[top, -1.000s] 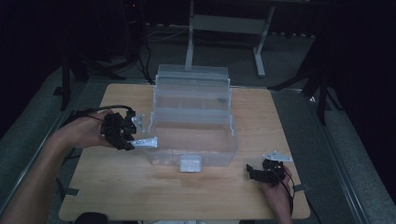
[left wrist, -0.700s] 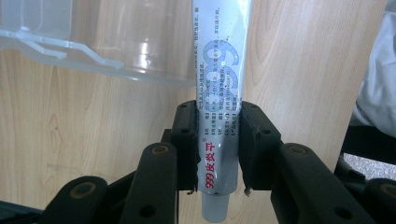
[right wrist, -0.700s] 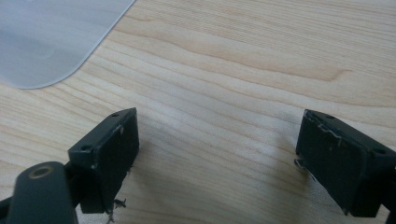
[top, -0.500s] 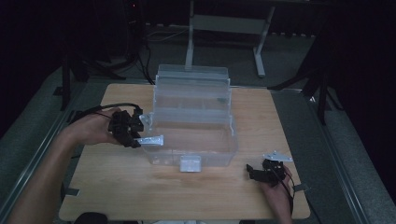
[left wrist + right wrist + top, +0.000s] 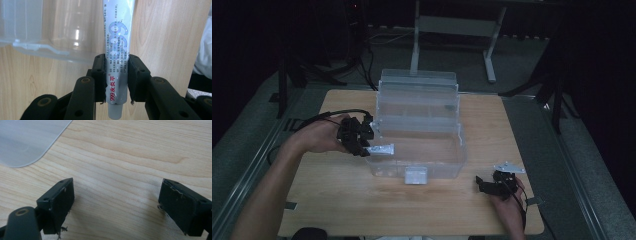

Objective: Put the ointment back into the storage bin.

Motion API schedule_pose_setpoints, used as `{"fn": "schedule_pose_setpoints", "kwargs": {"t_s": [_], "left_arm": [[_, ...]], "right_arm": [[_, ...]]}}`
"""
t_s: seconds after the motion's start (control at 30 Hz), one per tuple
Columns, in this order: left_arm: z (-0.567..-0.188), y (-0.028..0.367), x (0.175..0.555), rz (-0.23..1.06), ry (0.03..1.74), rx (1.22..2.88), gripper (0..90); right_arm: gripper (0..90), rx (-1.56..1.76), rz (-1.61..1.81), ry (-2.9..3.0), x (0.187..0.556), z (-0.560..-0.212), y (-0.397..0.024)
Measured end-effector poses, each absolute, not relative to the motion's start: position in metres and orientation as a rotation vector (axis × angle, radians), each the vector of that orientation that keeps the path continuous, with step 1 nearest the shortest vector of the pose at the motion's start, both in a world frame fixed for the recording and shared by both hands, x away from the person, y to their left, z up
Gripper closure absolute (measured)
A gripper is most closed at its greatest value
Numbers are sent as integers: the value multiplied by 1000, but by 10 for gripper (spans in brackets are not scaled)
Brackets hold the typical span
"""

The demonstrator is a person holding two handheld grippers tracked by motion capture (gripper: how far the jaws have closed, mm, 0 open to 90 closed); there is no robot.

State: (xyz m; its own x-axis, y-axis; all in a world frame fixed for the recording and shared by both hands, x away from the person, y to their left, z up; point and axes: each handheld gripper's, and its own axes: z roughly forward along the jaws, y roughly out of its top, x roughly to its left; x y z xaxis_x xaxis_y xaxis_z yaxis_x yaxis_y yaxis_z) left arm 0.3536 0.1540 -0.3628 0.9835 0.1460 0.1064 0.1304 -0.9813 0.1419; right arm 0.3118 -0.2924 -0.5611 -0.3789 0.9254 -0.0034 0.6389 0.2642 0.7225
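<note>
Tube (image 5: 117, 47) of ointment, clamped in the left gripper (image 5: 362, 145), has edged rightward since a second ago and now pokes over the clear box's (image 5: 447, 165) left wall, seemingly ready for dropping inside. Right gripper (image 5: 492, 186) rests wide open and empty on the near right table (image 5: 362, 205).

A: The high view is dim. The room around the counter (image 5: 362, 200) goes near black from 9 through 12 to 3 o'clock, and the picture is soft and grainy.

B: The gripper views are far brighter. In the left one the tube (image 5: 117, 50) carries glare along its length, and the box (image 5: 37, 30) at 10 o'clock is hazy.

A: In the right one, soft shadows lie under the jaws, and the wood grain is sharp.
</note>
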Motion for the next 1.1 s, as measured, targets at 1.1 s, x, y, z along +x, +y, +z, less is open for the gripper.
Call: {"fn": "schedule_pose_setpoints", "kwargs": {"t_s": [1.1], "left_arm": [[-387,119,370,165,160,3035,705]], "right_arm": [[130,1414,900,2113,312,-561,-293]]}}
